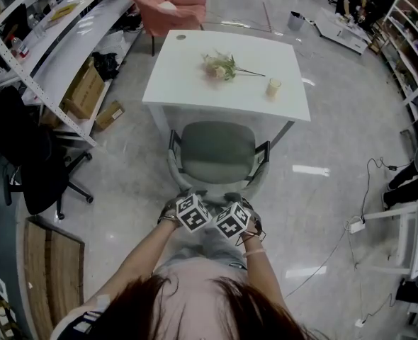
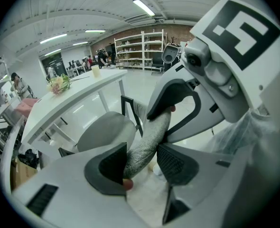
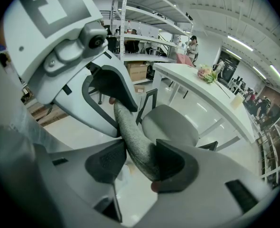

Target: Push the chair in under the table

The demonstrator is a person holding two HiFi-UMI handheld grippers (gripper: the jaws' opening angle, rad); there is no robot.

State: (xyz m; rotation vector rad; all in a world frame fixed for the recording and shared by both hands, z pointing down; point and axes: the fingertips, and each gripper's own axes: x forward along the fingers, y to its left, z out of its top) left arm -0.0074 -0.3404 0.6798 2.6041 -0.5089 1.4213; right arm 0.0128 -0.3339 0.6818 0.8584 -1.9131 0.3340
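My left gripper (image 2: 140, 163) and right gripper (image 3: 137, 163) are both clamped on the chair (image 1: 218, 151) back's top rim, seat partway under the table (image 1: 188, 83) near edge.

Left gripper (image 2: 140, 165): light grey moulded housing, black fingers (image 2: 107, 167) with ribbed pads. Right gripper (image 3: 136, 161): same build, black fingers (image 3: 178, 164); round camera lens (image 2: 193, 59) and small screw (image 2: 232, 87) on its body. Left marker cube (image 1: 193, 212) and right marker cube (image 1: 232, 219): white, black square patterns. Person: dark reddish-brown hair (image 1: 195, 310), pale pink top (image 1: 195, 273), light wristband (image 1: 253, 252), dark sleeve with white stripes (image 1: 88, 319).
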